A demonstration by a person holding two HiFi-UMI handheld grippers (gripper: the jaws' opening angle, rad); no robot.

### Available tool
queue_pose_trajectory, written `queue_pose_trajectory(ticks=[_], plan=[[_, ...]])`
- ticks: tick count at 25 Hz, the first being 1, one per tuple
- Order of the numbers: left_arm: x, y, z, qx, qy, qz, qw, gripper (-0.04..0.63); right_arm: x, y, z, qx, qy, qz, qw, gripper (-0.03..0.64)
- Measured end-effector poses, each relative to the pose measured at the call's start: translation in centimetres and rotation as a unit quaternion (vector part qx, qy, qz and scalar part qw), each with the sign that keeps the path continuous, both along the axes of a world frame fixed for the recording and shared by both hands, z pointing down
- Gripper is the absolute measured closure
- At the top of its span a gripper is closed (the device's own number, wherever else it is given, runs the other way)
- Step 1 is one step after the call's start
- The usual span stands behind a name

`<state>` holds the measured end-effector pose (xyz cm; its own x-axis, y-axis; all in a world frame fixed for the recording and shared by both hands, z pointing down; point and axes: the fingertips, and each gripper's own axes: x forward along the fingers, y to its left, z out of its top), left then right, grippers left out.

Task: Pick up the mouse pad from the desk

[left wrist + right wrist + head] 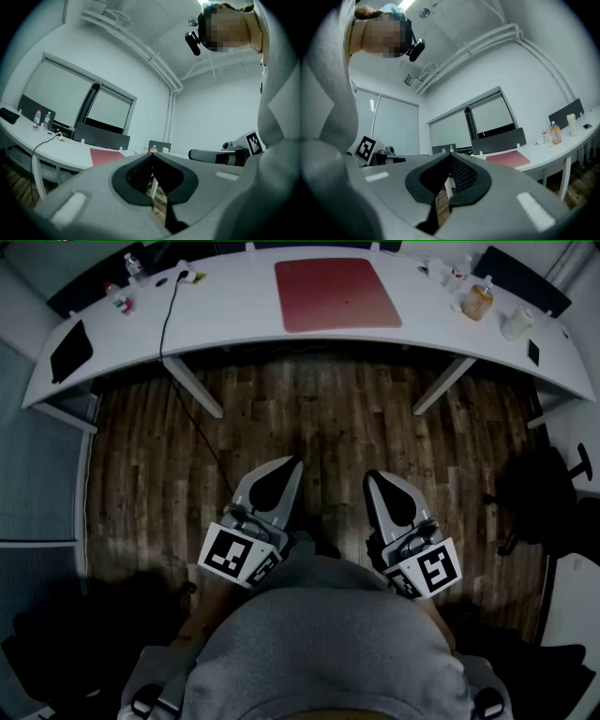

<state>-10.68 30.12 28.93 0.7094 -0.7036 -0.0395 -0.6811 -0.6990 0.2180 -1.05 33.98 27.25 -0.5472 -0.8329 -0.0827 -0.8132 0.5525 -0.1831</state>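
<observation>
In the head view, you are holding the left gripper (pixel 286 470) and right gripper (pixel 373 478) close to your body, well apart from the desk (pixel 234 310), where the red mouse pad (pixel 337 293) is lying flat and untouched; in the left gripper view, the jaws are pressing together on nothing; in the right gripper view, likewise; approach, grasp and lift are all waiting.

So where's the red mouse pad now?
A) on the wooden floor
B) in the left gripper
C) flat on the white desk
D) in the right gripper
C: the red mouse pad lies flat on the white desk, with nothing touching it.
</observation>
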Motion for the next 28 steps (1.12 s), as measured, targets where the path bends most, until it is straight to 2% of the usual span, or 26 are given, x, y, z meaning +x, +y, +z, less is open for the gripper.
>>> queue_pose_trajectory(ticks=[14,20,25,28], plan=[[0.6,1.2,-0.1,0.001,-0.005,-0.005,1.0,0.597,0.6,1.2,0.2,-0.001,0.005,-0.004,1.0,0.615],[1.0,2.4,0.2,-0.001,-0.01,-0.009,0.9999,0.597,2.7,1.8,0.5,-0.013,-0.033,0.03,0.999,0.615],[1.0,3.5,0.4,0.0,-0.006,-0.023,0.9997,0.597,3.4,2.9,1.1,-0.011,-0.039,0.031,0.999,0.615],[1.5,4.0,0.8,-0.004,-0.005,-0.028,0.9996,0.597,3.5,3.6,1.5,-0.029,-0.045,0.023,0.998,0.615]])
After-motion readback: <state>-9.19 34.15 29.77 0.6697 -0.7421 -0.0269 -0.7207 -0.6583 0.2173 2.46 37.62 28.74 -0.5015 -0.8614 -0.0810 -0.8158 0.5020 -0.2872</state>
